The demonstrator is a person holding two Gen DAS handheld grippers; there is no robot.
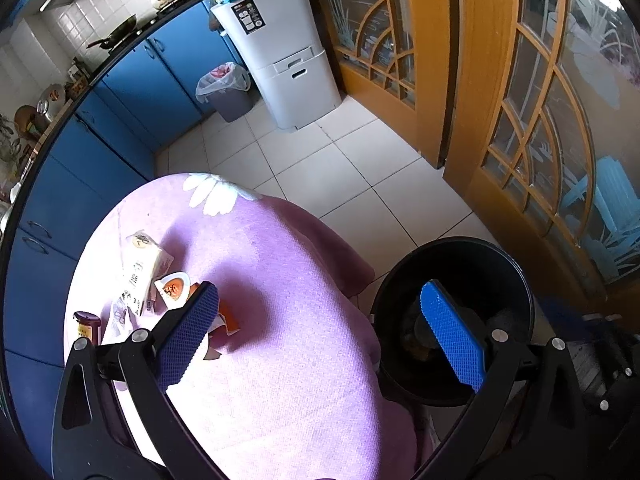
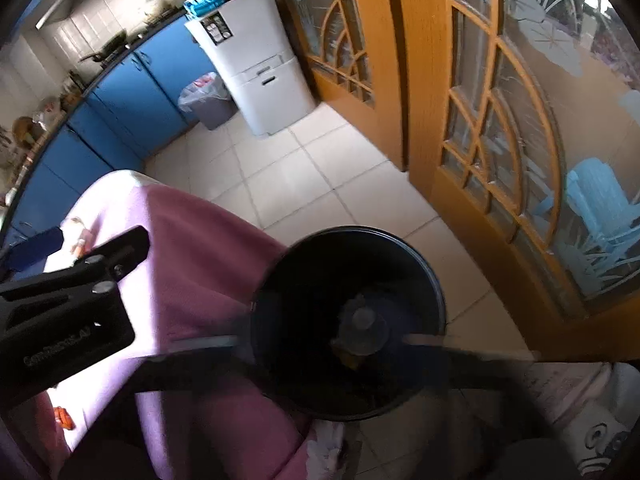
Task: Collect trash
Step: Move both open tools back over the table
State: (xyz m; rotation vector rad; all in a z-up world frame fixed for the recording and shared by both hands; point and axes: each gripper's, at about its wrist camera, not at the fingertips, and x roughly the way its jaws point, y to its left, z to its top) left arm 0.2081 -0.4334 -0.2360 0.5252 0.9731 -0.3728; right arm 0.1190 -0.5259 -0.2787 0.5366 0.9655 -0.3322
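Observation:
On the round table under a pink cloth [image 1: 280,280] lie white printed wrappers [image 1: 140,272], a small cup with an orange label [image 1: 176,286] and an orange scrap [image 1: 230,320]. My left gripper [image 1: 320,336] hangs open above the table's right edge, its left pad over the scrap, with nothing between its blue pads. A black bin [image 1: 460,244] stands on the floor beside the table. In the right wrist view my right gripper [image 2: 332,344] is blurred, with its jaws spread wide over the bin [image 2: 288,280]. Grey crumpled trash [image 2: 362,320] lies inside the bin.
A dark-lidded jar [image 1: 86,322] stands at the table's left edge. Further back are a grey lined bin [image 1: 224,92], a white cabinet [image 1: 280,52] and blue kitchen cupboards [image 1: 132,92]. Wooden glass doors [image 1: 540,120] close off the right side. White tiled floor [image 1: 320,160] lies between.

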